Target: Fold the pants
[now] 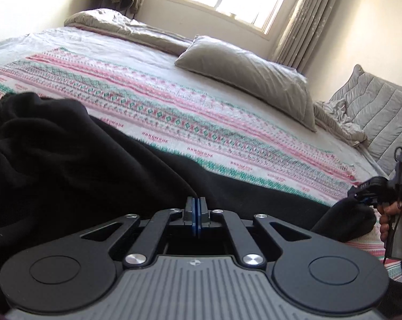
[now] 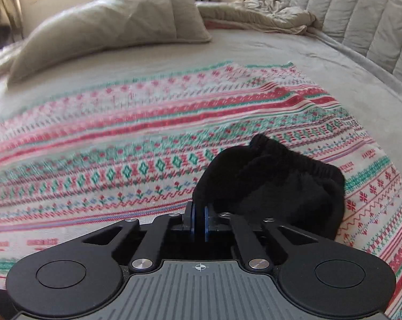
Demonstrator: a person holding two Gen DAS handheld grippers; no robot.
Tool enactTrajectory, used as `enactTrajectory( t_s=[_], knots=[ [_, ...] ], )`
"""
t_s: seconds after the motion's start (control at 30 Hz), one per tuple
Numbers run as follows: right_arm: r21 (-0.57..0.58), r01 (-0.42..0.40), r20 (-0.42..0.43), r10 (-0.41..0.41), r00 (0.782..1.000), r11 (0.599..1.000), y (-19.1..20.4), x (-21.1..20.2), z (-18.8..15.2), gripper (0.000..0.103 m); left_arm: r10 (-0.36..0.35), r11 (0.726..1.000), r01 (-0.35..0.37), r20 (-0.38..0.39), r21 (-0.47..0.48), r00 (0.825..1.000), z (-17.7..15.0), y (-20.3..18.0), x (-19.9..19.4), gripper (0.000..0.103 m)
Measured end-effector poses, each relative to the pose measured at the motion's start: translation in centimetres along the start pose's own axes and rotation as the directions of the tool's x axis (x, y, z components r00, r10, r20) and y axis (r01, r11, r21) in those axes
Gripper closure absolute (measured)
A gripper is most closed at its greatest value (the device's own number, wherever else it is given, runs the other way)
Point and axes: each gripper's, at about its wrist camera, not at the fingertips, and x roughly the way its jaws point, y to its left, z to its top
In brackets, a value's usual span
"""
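Black pants (image 1: 75, 160) lie stretched across the near edge of a patterned pink, green and white blanket (image 1: 174, 112) on the bed. My left gripper (image 1: 196, 208) is shut on the pants' near edge, the blue pads pressed together with fabric bunched up to the left. My right gripper (image 2: 199, 214) is shut on the other end of the pants (image 2: 275, 181), a ribbed elastic band that bulges beyond the fingers. The right gripper also shows in the left wrist view (image 1: 366, 194), held by a hand at the far right.
A beige pillow (image 1: 249, 77) lies on the bed past the blanket. A rumpled duvet (image 1: 112, 22) sits at the far end under the window. A grey quilted headboard (image 2: 347, 13) and crumpled sheet (image 2: 275, 13) border the bed's right side.
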Motion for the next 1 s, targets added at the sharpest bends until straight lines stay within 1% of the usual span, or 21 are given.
enactTrajectory(
  t_s=[0.07, 0.13, 0.23, 0.4, 0.53, 0.67, 0.77, 0.9, 1.0],
  knots=[
    [0.01, -0.015, 0.045, 0.015, 0.999, 1.0, -1.2, -2.3, 0.2, 0.099, -0.013, 1.0, 0.013, 0.028, -0.001, 1.0, 0.4, 0.1, -1.2, 0.093],
    [0.002, -0.01, 0.099, 0.01, 0.995, 1.0, -2.6, -5.1, 0.2, 0.099, -0.029, 1.0, 0.029, 0.052, -0.003, 0.998, 0.6, 0.5, -2.5, 0.093],
    [0.026, -0.021, 0.158, 0.017, 0.987, 0.999, -5.3, -9.4, -0.2, 0.099, -0.065, 0.998, 0.067, 0.072, -0.022, 0.995, 0.8, 1.1, -4.2, 0.093],
    [0.06, -0.073, 0.25, 0.056, 0.967, 0.996, -9.0, -16.5, -2.8, 0.099, -0.125, 0.992, 0.127, 0.104, -0.018, 0.987, 0.6, 1.5, -7.5, 0.093],
    [0.063, -0.108, 0.294, 0.085, 0.952, 0.992, -11.0, -21.3, -5.9, 0.099, -0.159, 0.987, 0.16, 0.109, 0.001, 0.981, 0.3, 2.0, -10.3, 0.093],
    [0.048, -0.146, 0.306, 0.125, 0.944, 0.988, -12.6, -25.2, -10.2, 0.099, -0.169, 0.986, 0.168, 0.063, 0.016, 0.984, -0.6, 3.1, -12.1, 0.093],
    [0.025, -0.172, 0.281, 0.159, 0.946, 0.985, -13.5, -26.7, -13.8, 0.099, -0.166, 0.985, 0.166, 0.002, 0.047, 0.986, -1.8, 3.7, -12.4, 0.093],
    [0.023, -0.193, 0.228, 0.183, 0.956, 0.981, -14.5, -26.7, -18.4, 0.099, -0.104, 0.987, 0.115, -0.094, 0.116, 0.99, -4.3, 4.2, -11.8, 0.093],
    [0.054, -0.233, 0.17, 0.221, 0.96, 0.971, -15.5, -25.6, -21.0, 0.099, -0.049, 0.985, 0.074, -0.158, 0.158, 0.986, -5.6, 4.5, -11.3, 0.093]
  ],
)
